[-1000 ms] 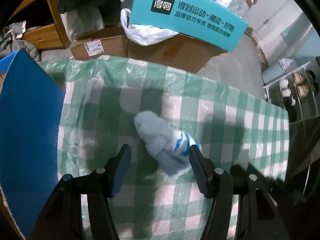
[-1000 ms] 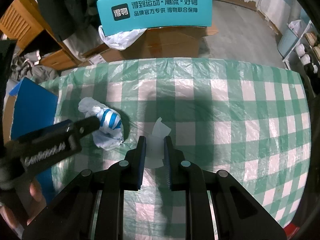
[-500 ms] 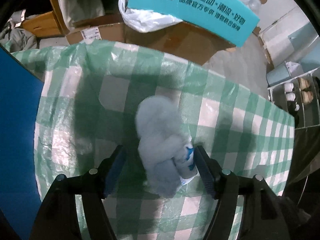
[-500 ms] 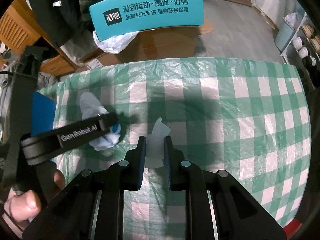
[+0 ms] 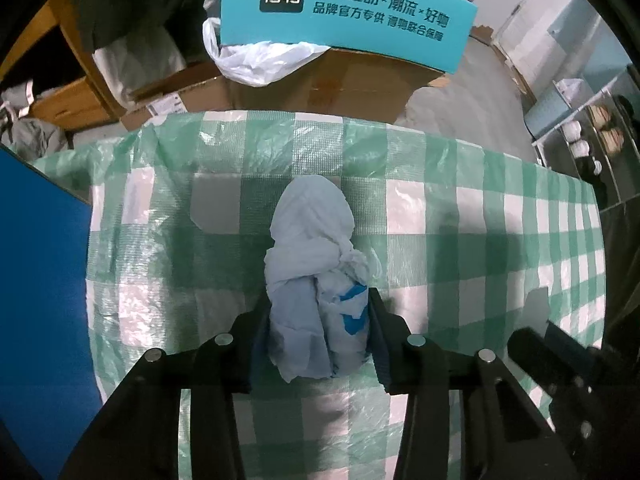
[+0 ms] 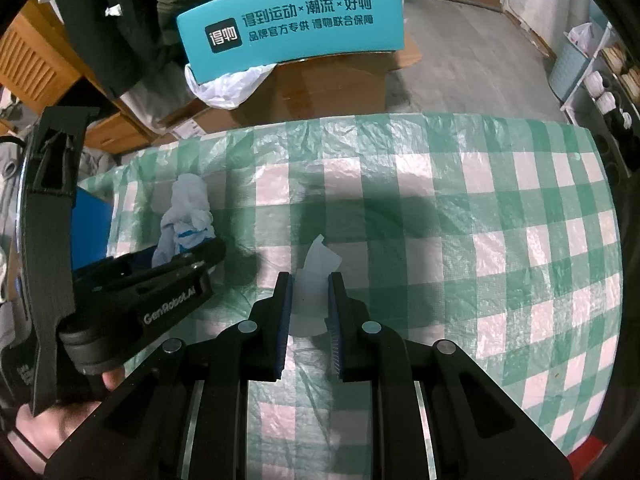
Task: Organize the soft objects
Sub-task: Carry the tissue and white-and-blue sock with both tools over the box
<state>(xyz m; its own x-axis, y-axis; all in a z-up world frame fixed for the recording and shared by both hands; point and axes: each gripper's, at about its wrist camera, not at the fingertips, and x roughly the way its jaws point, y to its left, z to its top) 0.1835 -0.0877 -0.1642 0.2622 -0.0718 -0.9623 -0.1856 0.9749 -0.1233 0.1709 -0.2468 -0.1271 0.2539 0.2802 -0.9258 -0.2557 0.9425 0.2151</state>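
Observation:
A pale blue and white cloth bundle [image 5: 312, 220] with blue stripes lies on the green-checked tablecloth [image 5: 480, 240]. My left gripper [image 5: 319, 300] points down over its near end, and its jaws are closing with both pads against the bundle's sides. In the right wrist view the same bundle [image 6: 188, 208] is at the left, with the left gripper [image 6: 184, 254] and a hand behind it. My right gripper [image 6: 309, 280] is shut on a thin white scrap [image 6: 320, 256] that sticks up past its fingertips, low over the cloth.
A blue panel [image 5: 40, 280] stands along the table's left edge. Beyond the far edge sit a brown carton [image 5: 352, 84], a teal printed box [image 5: 344, 12] and a white plastic bag [image 5: 256, 60]. A shelf rack [image 5: 592, 132] stands at the right.
The left gripper came forward and down over the bundle, and its jaws went from wide apart to touching the bundle's sides. The right gripper stayed still with the white scrap.

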